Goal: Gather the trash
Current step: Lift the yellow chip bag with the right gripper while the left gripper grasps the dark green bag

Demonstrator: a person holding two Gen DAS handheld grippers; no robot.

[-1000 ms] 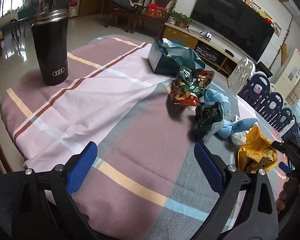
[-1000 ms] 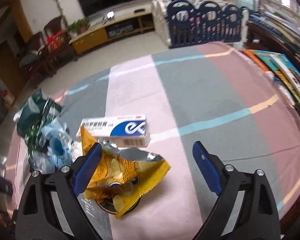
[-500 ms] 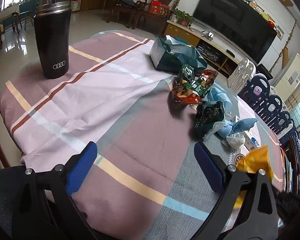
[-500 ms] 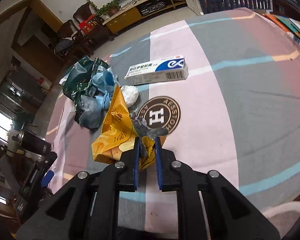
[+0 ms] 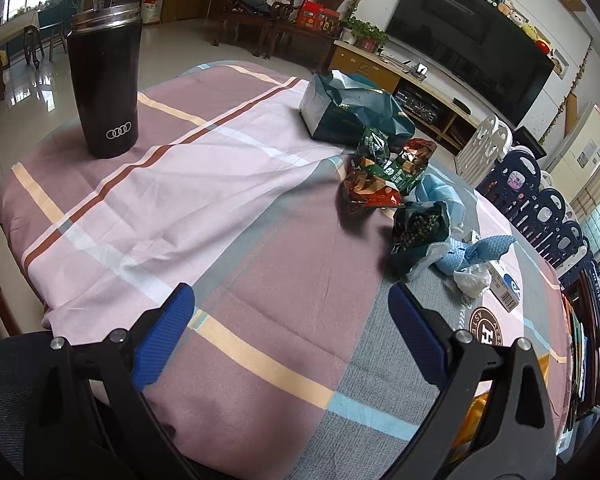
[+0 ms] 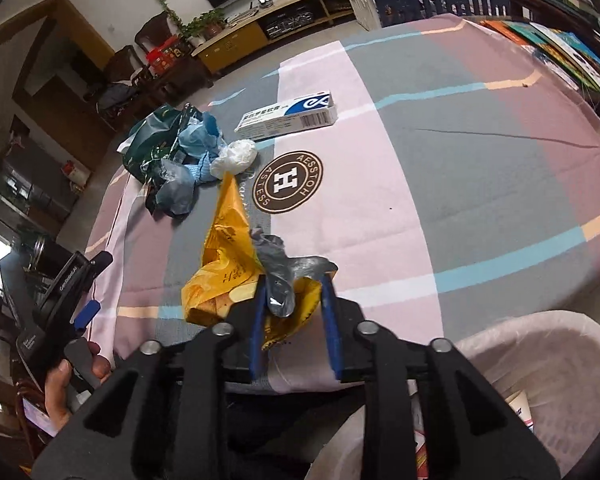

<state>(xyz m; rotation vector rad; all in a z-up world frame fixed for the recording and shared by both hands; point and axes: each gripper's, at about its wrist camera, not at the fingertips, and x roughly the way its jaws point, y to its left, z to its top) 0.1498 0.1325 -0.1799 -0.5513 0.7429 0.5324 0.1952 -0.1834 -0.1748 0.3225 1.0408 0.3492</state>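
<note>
We are working at a round table [image 5: 236, 208] draped in a soft cotton cloth of plum, pink and grey blocks crossed by cream, blue and rust stripes; the cloth is wrinkling toward the near edge. A brown round logo [image 6: 287, 182] is printed on it. The room is showing a glossy tiled floor, a long low TV cabinet [image 5: 420, 84] under a dark screen, carved wooden chairs and a row of navy playpen panels [image 5: 540, 208].

Counting: one tall black tumbler [image 5: 105, 80] with a steel rim, standing upright, well apart from the litter; one dark green torn box [image 5: 352, 110]; two crinkly foil snack bags [image 5: 388, 176] lying together; one small dark green bag [image 5: 420, 232]; one blue cloth wad [image 5: 480, 252]; one white crumpled plastic ball [image 6: 236, 156]; one white and blue carton [image 6: 288, 116], rectangular, lying flat.

Our left gripper [image 5: 292, 336] is hovering wide apart over bare cloth, holding nothing. Our right gripper [image 6: 296, 312] is pinching a crumpled yellow snack bag [image 6: 224, 256] with silver lining, lifted off the cloth near the table edge. A pale bin liner [image 6: 540, 360], thin and wrinkled, is sitting just beside and below that gripper.
</note>
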